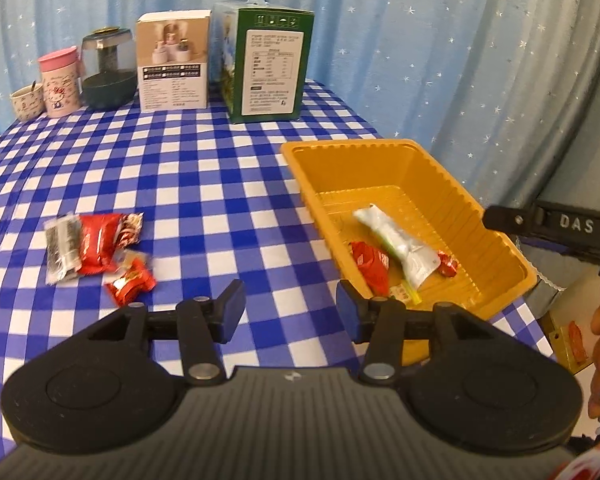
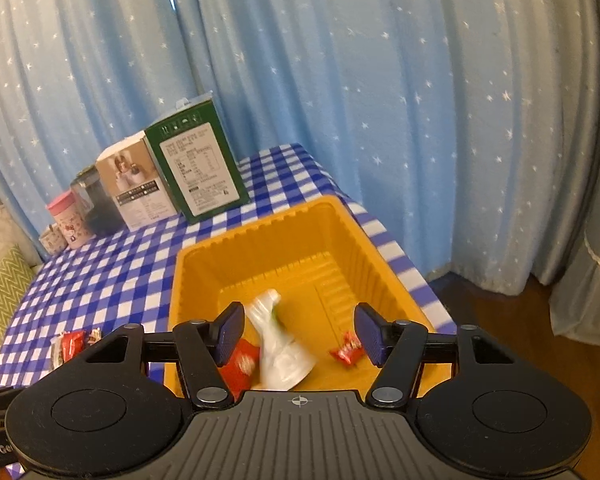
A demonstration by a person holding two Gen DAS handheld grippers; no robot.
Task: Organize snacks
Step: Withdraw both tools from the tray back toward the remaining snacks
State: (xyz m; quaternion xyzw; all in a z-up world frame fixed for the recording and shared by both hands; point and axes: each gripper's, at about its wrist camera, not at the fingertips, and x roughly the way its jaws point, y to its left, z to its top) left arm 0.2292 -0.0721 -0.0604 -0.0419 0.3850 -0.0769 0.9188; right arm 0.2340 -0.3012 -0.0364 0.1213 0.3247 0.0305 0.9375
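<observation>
Blue-padded fingers of the left gripper [image 1: 291,312] are seen spread apart over the checked tablecloth [image 1: 204,184], with nothing between them. Just beyond its left finger, towards the left edge of the table, a small red candy wrapper [image 1: 130,286] lies beside a larger red snack packet [image 1: 98,246] and a black-and-clear wrapped snack [image 1: 62,250]; the three are clustered together.

The right gripper [image 2: 299,334] is held over the near end of the yellow plastic tray [image 2: 352,248], its jaws parted and empty. Inside the tray, a white snack pouch [image 2: 280,344] is seen lying below the gap between the fingers, with a red packet [image 2: 242,364] to its left and a small red candy [image 2: 346,352] to its right. The tray is set at the right edge of the table, near its far right corner.

Along the far edge, a green carton [image 1: 268,68], a white product box [image 1: 174,64], a dark glass jar [image 1: 108,70], a pink-lidded cartoon cup [image 1: 60,84] and a small patterned cup [image 1: 28,100] are lined up from right to left. Pale blue star-print curtains [image 2: 420,100] are hung behind the table.
</observation>
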